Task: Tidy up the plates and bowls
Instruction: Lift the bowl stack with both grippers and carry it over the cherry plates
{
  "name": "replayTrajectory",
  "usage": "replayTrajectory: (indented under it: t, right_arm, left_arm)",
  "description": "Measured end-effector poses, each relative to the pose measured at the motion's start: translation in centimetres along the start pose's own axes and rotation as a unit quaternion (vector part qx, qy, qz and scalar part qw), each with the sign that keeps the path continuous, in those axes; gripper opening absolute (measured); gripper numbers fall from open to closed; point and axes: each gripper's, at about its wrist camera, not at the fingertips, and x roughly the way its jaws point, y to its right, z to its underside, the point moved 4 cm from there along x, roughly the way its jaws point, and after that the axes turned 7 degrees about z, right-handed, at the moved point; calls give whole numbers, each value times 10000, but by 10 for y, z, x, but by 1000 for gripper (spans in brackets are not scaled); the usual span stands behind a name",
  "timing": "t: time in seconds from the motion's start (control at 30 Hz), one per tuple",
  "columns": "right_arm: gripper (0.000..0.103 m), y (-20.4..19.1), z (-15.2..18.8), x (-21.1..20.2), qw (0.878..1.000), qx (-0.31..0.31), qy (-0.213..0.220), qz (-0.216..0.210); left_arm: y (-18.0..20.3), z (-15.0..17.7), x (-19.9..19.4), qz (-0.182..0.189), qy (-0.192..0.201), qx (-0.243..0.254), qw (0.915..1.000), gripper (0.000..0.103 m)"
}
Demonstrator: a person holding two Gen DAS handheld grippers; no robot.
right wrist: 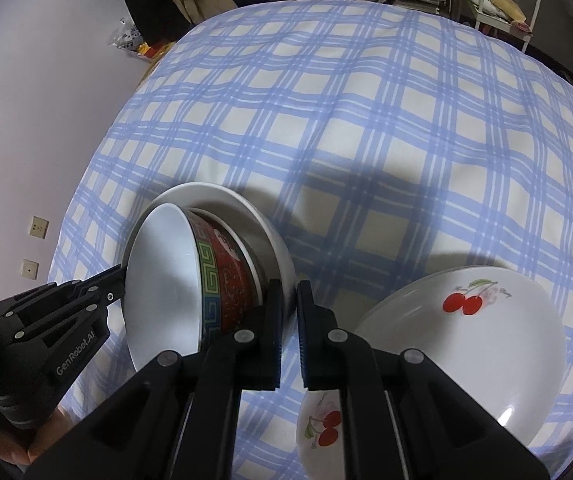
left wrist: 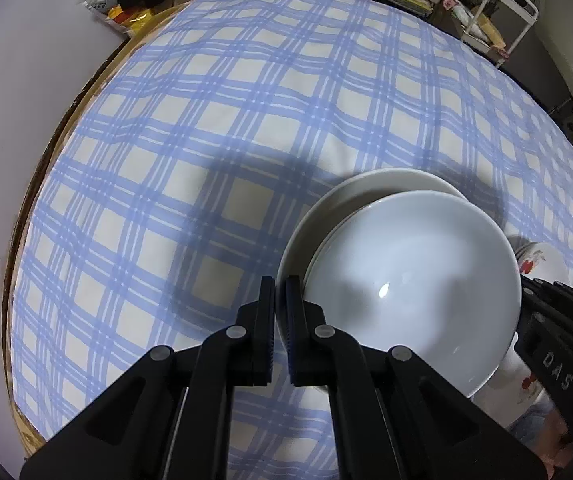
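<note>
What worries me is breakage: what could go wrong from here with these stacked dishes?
1. The left gripper pinches only the thin rim of the tilted patterned bowl. It could slip and knock the white bowl it leans in.
2. The right gripper sits shut, wedged between that stack and the cherry plate, so a sideways move may bump either.

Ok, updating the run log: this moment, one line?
left gripper: shut on white plate; right gripper: shut on white plate; bowl: in plate
</note>
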Motion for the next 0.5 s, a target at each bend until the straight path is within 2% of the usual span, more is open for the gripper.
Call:
replayTrajectory:
  t: [0.1, 0.2, 0.5]
  right_arm:
    - [11, 6, -1, 0, 9994, 292, -85, -139]
    - [10, 6, -2, -2, 9997, 206, -100, -83]
    - [10, 6, -5, -9, 9989, 372, -252, -116]
  left_arm:
    - [4, 0, -6, 88, 9, 297, 9995, 2]
    - [1, -3, -11, 243, 6, 160, 9996, 1]
    - [2, -10, -25, 240, 184, -35, 9995, 1]
